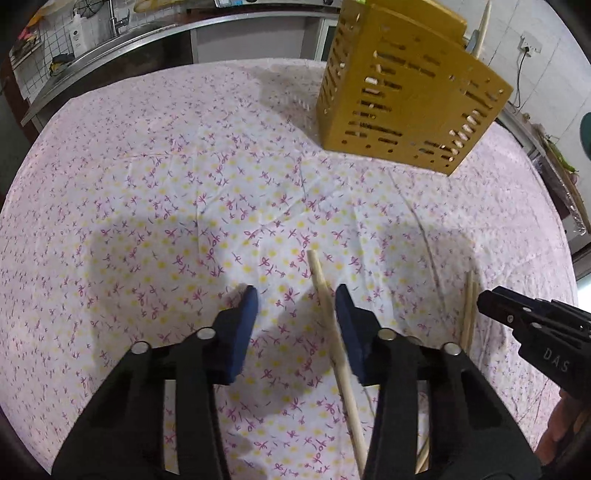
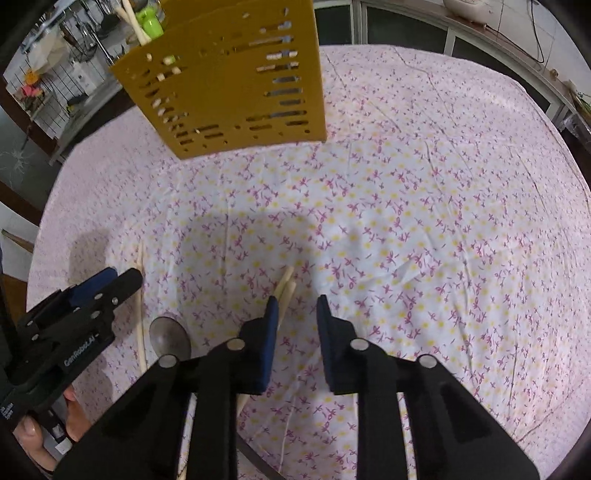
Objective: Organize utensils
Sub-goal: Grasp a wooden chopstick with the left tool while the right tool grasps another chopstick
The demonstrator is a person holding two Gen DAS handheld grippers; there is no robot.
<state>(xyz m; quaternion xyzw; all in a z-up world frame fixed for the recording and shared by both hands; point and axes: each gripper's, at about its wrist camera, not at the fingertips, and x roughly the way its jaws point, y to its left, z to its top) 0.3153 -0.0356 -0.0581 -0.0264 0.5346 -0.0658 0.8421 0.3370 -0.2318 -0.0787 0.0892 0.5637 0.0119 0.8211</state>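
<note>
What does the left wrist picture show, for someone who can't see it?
The left hand-held gripper hangs open over a wooden chopstick on a flowery tablecloth. A yellow slotted holder stands behind.

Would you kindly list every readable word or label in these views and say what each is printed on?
"DAS": white letters on the right gripper body.
"GenRobot.AI", roughly, since it is small: on the left gripper body.
Label on the white bottle by the sink: too small to read.
</note>
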